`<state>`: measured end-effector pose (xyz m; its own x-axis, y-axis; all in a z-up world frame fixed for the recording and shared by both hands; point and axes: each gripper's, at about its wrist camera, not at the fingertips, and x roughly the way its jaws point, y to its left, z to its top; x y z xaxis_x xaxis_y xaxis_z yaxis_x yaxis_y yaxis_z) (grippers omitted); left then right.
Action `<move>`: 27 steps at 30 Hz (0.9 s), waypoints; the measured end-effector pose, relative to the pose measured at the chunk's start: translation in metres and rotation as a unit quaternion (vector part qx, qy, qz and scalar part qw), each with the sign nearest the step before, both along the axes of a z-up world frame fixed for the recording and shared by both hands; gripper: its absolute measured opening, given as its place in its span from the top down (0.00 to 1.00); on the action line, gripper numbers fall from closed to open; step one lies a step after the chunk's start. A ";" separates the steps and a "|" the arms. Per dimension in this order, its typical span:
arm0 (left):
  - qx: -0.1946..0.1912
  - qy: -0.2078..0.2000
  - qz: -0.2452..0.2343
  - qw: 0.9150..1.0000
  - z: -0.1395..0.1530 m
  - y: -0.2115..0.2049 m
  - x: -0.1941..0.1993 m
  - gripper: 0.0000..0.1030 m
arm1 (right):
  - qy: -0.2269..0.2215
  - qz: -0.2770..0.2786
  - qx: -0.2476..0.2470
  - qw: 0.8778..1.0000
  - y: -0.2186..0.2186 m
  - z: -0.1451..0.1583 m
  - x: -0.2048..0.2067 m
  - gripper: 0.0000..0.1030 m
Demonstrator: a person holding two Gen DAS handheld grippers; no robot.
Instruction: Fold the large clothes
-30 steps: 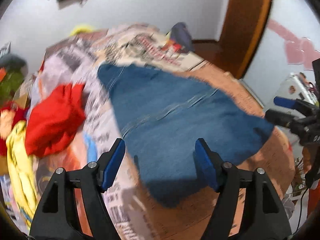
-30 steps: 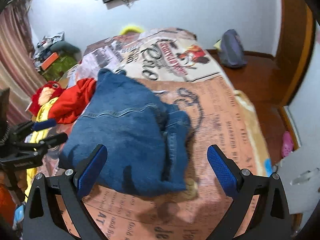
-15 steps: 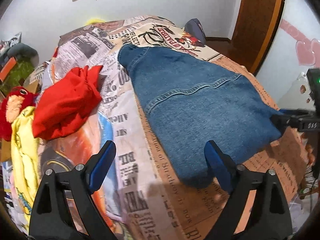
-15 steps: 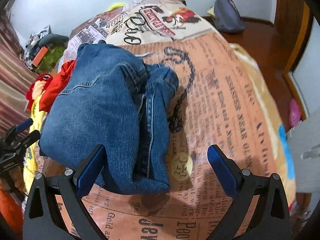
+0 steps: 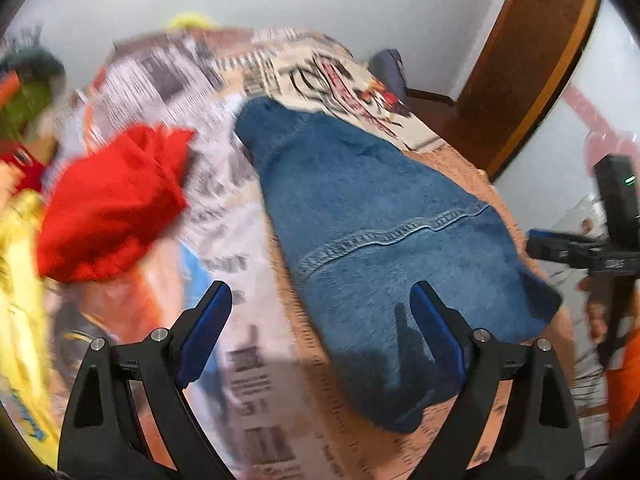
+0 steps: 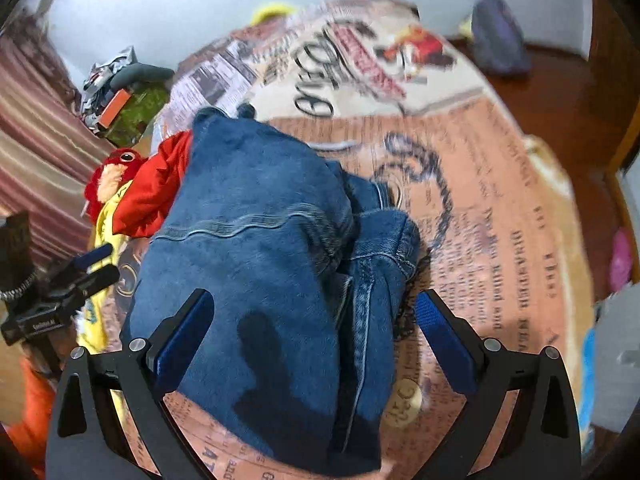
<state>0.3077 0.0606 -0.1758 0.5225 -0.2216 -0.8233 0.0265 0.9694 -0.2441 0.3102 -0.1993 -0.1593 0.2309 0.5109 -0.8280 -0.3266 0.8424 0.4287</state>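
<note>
A folded pair of blue jeans (image 5: pixel 372 216) lies on the bed, also shown in the right wrist view (image 6: pixel 260 264). My left gripper (image 5: pixel 322 330) is open and empty, hovering above the jeans' near left edge. My right gripper (image 6: pixel 316 336) is open and empty, above the jeans' near end, with its shadow on the denim. The right gripper shows at the right of the left wrist view (image 5: pixel 576 250). The left gripper shows at the left of the right wrist view (image 6: pixel 80 276).
A red garment (image 5: pixel 108 204) lies left of the jeans, with yellow cloth (image 5: pixel 20 280) beside it. A red plush toy (image 6: pixel 114 170) sits by the bed's left side. The newspaper-print bedspread (image 6: pixel 480 208) extends right. A dark bag (image 6: pixel 500 36) stands on the floor by the wall.
Both grippers stayed open and shifted over the jeans; the left view swung and is blurred. The right gripper came lower and closer to the jeans' near end.
</note>
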 end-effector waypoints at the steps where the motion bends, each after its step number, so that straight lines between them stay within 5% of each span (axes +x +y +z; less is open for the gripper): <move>1: -0.017 0.011 -0.001 1.000 -0.005 0.001 0.005 0.12 | 0.024 -0.002 0.004 1.000 -0.002 -0.011 0.009 0.03; 5: -0.102 0.065 0.010 0.993 -0.035 0.010 0.027 0.12 | 0.111 -0.009 0.034 0.993 -0.010 -0.049 0.033 0.03; 11: -0.212 0.110 0.016 0.971 -0.067 0.018 0.050 0.12 | 0.160 0.015 0.089 0.983 -0.005 -0.075 0.052 0.03; 19: -0.275 0.148 0.023 0.950 -0.095 0.010 0.072 0.12 | 0.201 0.031 0.140 0.969 0.005 -0.094 0.064 0.03; 23: -0.264 0.144 0.016 0.954 -0.094 0.003 0.076 0.12 | 0.199 0.027 0.145 0.969 0.018 -0.093 0.065 0.06; 27: -0.269 0.139 0.016 0.953 -0.089 0.001 0.076 0.20 | 0.202 0.009 0.148 0.968 0.018 -0.090 0.067 0.20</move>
<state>0.3833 0.0616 -0.2651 0.3138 -0.6384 -0.7028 -0.1399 0.7010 -0.6993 0.3774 -0.1808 -0.2490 -0.0930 0.7402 -0.6659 -0.0949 0.6592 0.7460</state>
